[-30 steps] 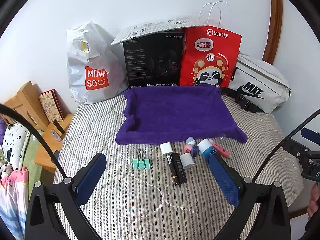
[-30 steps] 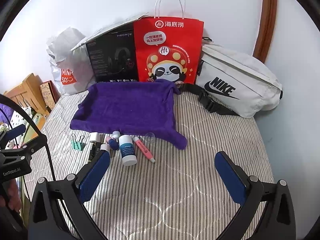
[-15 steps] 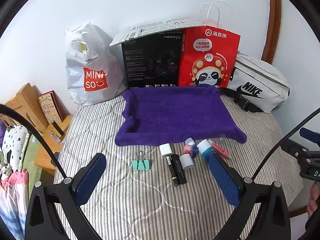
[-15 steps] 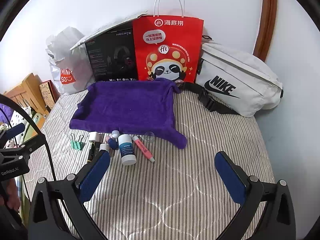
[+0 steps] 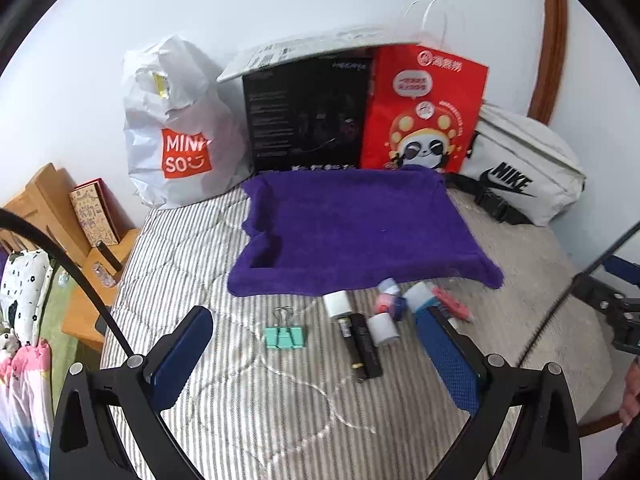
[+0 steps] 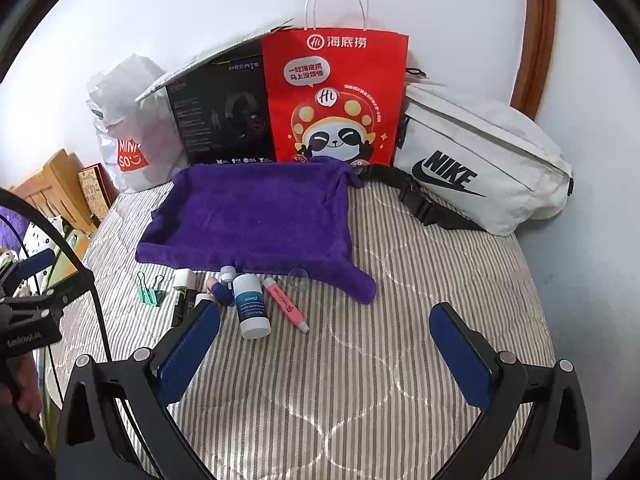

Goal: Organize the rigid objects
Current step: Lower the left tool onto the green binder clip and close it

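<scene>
A purple towel (image 5: 360,228) lies on the striped bed, also in the right wrist view (image 6: 252,216). In front of it lie a green binder clip (image 5: 285,336) (image 6: 150,292), a black tube with a white cap (image 5: 358,340), a small white cylinder (image 5: 383,330), a white and blue bottle (image 6: 251,306), a pink marker (image 6: 286,304), a small blue and pink item (image 6: 220,292) and a clear round cap (image 6: 298,279). My left gripper (image 5: 316,356) is open and empty above the bed before the clip. My right gripper (image 6: 326,346) is open and empty, right of the bottle.
Against the wall stand a white Miniso bag (image 5: 176,132), a black box (image 5: 308,116), a red panda paper bag (image 6: 336,96) and a white Nike pouch (image 6: 480,160). A wooden nightstand (image 5: 52,216) is left of the bed.
Both grippers have edged slightly forward and the views shifted a little; the objects have not moved.
</scene>
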The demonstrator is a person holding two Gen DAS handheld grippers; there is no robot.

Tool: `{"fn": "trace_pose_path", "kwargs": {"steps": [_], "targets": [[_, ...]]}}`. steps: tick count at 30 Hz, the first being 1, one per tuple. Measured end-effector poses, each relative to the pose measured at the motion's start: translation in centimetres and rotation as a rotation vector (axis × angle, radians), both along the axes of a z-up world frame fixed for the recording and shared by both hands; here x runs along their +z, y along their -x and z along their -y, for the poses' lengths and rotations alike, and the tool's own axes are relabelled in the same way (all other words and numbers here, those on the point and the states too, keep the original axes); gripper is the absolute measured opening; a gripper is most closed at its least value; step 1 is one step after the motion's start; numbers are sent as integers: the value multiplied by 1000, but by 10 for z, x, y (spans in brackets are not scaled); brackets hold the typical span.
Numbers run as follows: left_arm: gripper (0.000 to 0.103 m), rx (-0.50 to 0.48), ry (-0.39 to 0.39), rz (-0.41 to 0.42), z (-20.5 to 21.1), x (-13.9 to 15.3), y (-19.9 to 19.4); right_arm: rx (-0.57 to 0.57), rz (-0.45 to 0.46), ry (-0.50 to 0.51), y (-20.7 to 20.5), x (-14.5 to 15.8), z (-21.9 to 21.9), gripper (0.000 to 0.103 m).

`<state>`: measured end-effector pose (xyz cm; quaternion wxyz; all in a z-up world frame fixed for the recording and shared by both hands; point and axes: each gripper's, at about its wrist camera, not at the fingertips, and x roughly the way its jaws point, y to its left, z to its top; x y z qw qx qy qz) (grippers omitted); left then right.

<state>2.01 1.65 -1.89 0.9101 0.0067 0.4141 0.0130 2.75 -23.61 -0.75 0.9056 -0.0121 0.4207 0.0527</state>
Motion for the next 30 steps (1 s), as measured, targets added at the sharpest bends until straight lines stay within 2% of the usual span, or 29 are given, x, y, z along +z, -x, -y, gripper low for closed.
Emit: {"fn": "trace_pose_path", "kwargs": {"steps": [6,12,17,22,23,25,30], "targets": [[103,39,-28,-52,-21,-37,-18,11,-14,3,-13,-17,1,103],[102,62,19,-96,-43,-78,-29,7,-49,-12,-23,-37,8,103],[100,64,28,-112,-47,-112,-39,-7,-83,-4,-28,-52,15,103],[91,50,-15,-138,-45,-142,-50,-16,-126,5,-28,-67,20,103],[84,47,-9,-134,-45,-147,-50,-18,-132,7,-29,-69,21,103],[81,36,10,-130,-46,-153,-51,-23,-151,14,-30,-77,23,103],[72,25,14,-73,-44,-159,-46,-24,-143,25,-34,-83,24,103]]}}
